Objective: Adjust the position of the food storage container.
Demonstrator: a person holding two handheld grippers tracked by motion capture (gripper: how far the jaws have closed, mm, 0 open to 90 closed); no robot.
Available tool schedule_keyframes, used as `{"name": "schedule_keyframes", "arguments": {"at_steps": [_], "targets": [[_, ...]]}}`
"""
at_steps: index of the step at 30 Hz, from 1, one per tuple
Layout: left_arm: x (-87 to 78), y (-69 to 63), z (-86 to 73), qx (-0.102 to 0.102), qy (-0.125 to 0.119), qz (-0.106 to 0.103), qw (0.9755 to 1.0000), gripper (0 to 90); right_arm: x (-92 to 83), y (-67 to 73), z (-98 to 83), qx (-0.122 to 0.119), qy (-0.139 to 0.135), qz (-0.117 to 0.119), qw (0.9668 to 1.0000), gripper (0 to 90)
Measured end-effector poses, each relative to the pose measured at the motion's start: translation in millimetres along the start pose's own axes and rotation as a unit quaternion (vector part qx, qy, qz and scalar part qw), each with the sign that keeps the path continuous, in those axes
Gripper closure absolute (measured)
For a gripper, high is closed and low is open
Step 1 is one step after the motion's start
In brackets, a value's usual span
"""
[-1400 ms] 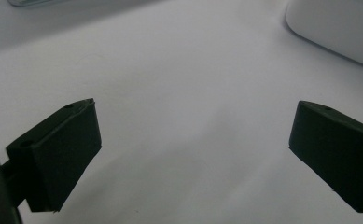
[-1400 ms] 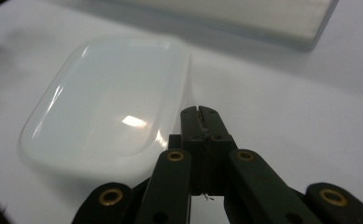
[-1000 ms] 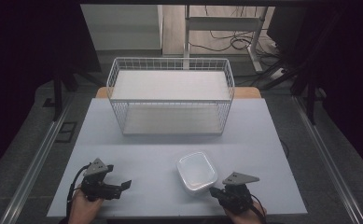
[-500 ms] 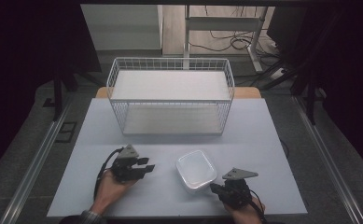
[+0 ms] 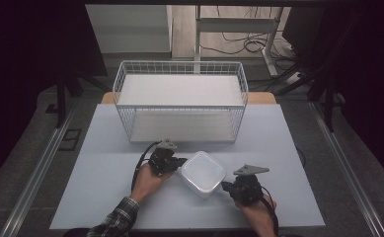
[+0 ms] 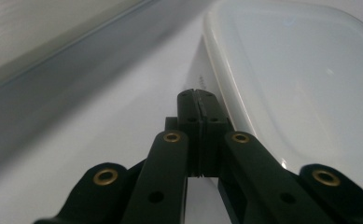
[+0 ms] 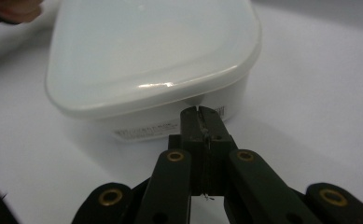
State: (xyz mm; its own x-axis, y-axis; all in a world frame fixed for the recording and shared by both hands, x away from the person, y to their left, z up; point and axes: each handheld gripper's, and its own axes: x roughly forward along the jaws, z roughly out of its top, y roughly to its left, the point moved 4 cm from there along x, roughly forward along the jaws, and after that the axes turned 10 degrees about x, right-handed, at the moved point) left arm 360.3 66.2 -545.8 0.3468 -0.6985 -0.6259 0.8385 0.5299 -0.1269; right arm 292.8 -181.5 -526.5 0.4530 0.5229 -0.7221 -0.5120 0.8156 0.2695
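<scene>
High view, lidded tub [image 5: 203, 173] on bench [image 5: 105, 187] before wire basket [image 5: 179, 106], left tongs [image 5: 179, 161] just closed, empty, tips at tub's left side, right tongs [image 5: 226, 186] closed, empty, at its right.

Small print on the container's [image 7: 151, 60] side label [image 7: 146, 129] too fine to read, container's far right corner cut off by the left gripper view's edge, right forearm [image 5: 261, 222] cut off below the container, contact between closed left gripper [image 6: 198, 100] and container wall not discernible.

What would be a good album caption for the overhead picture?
Two hand-held tongs, left and right, both shut, flank a lidded white container before a wire basket.
</scene>
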Motion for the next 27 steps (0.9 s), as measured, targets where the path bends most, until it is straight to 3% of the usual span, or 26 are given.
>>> {"name": "schedule_keyframes", "arguments": {"at_steps": [11,19,23,25,26,27], "targets": [[-33.9,-11.6,-28.5,-0.039,0.015,0.040,0.9983,89.8,29.6,0.5,31.4,-0.011,0.003,0.000,0.9999,89.5],[-50.7,-25.0,-45.6,-0.045,0.019,0.068,0.9965,89.8,41.8,14.2,41.1,-0.032,0.011,0.003,0.9994,89.6],[-54.0,-23.1,-48.8,-0.047,0.018,0.071,0.9962,89.6,43.8,18.2,42.7,-0.042,0.016,0.004,0.9990,89.5],[-55.7,-22.2,-49.4,-0.045,0.017,0.081,0.9955,87.5,43.8,17.7,42.8,-0.042,0.015,0.006,0.9990,89.4],[-61.0,-20.1,-51.5,-0.041,0.020,0.098,0.9941,87.5,43.2,17.1,42.8,-0.043,0.013,0.003,0.9990,89.3],[-69.5,-18.6,-54.1,-0.045,0.012,0.101,0.9938,82.3,39.1,13.2,41.1,-0.054,0.004,-0.007,0.9985,87.7]]}}
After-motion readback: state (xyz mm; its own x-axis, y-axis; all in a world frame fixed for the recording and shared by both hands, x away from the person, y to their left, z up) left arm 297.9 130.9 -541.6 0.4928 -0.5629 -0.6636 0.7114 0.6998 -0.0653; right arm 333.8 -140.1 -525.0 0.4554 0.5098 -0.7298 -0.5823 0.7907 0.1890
